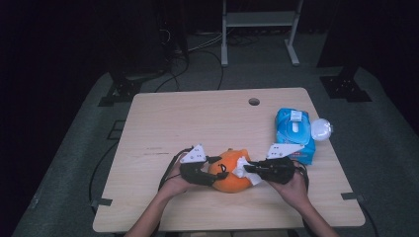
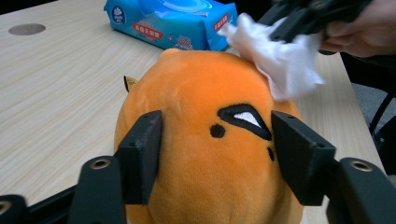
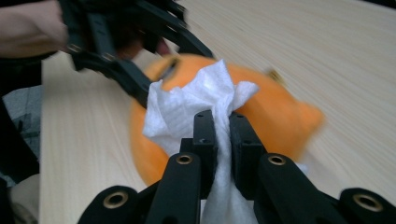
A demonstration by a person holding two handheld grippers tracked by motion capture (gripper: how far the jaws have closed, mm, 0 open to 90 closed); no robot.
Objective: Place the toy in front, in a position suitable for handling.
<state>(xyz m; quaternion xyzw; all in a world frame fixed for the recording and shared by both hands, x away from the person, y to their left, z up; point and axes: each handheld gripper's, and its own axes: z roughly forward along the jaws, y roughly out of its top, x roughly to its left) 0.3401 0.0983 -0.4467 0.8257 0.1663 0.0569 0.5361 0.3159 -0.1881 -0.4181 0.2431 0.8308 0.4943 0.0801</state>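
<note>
An orange plush toy [image 1: 230, 178] with a stitched face [image 2: 210, 154] lies on the wooden table [image 1: 173, 118] near its front edge. My left gripper [image 1: 217, 169] comes in from the left, and its two black jaws press on both sides of the plush [image 2: 217, 140]. My right gripper [image 1: 245, 168] is shut on a crumpled white wipe [image 3: 187, 107], its jaws [image 3: 223, 121] pinching the fold. The wipe [image 2: 285, 60] rests against the top right of the plush [image 3: 275, 112].
A blue pack of wet wipes [image 1: 295, 136] lies at the right of the table with its round white lid [image 1: 321, 129] flipped open. A cable hole [image 1: 254, 101] sits near the far edge. Black stands and a metal rack stand beyond the table.
</note>
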